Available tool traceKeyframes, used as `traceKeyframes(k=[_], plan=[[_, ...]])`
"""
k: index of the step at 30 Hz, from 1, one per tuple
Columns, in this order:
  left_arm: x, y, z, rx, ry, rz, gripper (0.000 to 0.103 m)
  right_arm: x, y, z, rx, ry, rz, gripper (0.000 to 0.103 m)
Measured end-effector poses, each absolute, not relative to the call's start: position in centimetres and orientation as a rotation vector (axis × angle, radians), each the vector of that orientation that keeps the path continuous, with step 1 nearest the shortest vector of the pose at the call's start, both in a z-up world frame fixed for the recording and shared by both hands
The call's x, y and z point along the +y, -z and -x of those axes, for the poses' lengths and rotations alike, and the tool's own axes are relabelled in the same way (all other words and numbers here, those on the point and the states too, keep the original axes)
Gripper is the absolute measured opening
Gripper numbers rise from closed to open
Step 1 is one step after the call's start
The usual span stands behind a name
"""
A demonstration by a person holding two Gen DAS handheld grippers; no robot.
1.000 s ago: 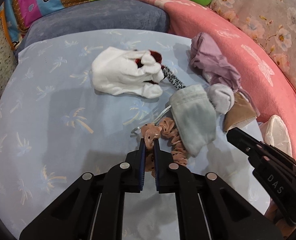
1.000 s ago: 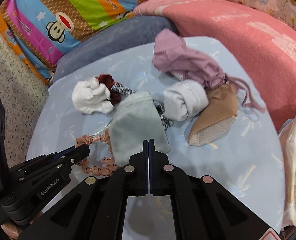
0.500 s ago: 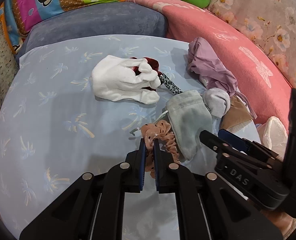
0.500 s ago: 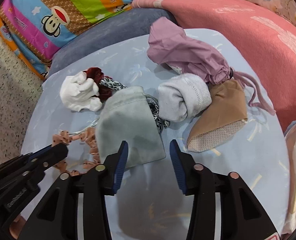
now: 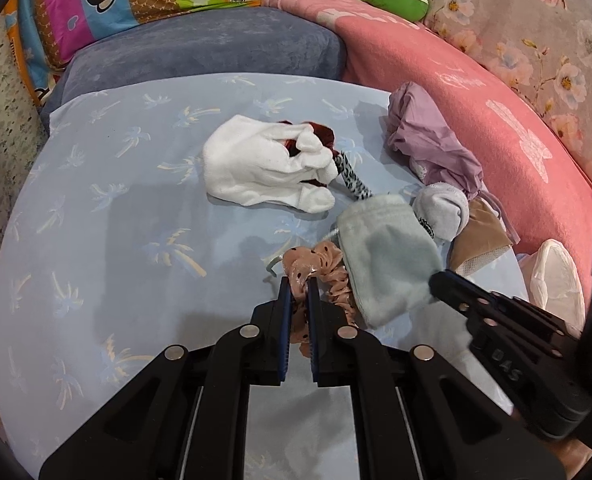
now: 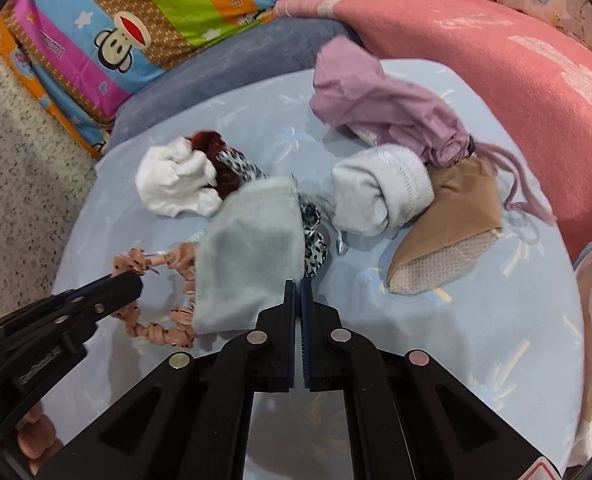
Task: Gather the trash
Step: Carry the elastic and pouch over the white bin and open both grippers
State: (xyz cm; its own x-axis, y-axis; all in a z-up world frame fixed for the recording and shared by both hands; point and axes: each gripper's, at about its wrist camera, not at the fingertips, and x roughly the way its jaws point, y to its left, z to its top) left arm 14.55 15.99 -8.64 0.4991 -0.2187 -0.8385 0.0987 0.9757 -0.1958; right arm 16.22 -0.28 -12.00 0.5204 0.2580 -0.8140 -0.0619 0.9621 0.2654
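Two white socks (image 6: 176,184), one grey pouch (image 6: 248,264), one pink scrunchie (image 5: 316,268).

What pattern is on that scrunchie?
The scrunchie is peach-pink with dark dots, clearest in the left wrist view.

I see two fisheye views, one mounted behind each gripper, both looking steeply down along the fingers at a blue sheet (image 5: 96,208). My left view sits close over the sheet's left part; the right gripper (image 5: 436,280) enters at its lower right. My right view sits close over the right part; the left gripper (image 6: 136,280) enters at lower left. Both share the grey pouch (image 5: 384,256) (image 6: 252,256), white sock (image 5: 264,168) (image 6: 172,184) and pink blanket (image 5: 496,120) (image 6: 496,48).
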Motion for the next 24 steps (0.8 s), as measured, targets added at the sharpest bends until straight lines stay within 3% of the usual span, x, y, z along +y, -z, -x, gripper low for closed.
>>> traceKeyframes(k=[12, 24], plan=[[14.8, 3.6, -12.9, 0.922, 0.224, 0.125, 0.008, -4.4, 3.1, -12.4, 0.848, -0.134, -0.252, 0.003], [9.6, 0.0, -12.1, 0.836, 0.330, 0.066, 0.008, -12.5, -1.2, -8.4, 0.739, 0.001, -0.288, 0.003]])
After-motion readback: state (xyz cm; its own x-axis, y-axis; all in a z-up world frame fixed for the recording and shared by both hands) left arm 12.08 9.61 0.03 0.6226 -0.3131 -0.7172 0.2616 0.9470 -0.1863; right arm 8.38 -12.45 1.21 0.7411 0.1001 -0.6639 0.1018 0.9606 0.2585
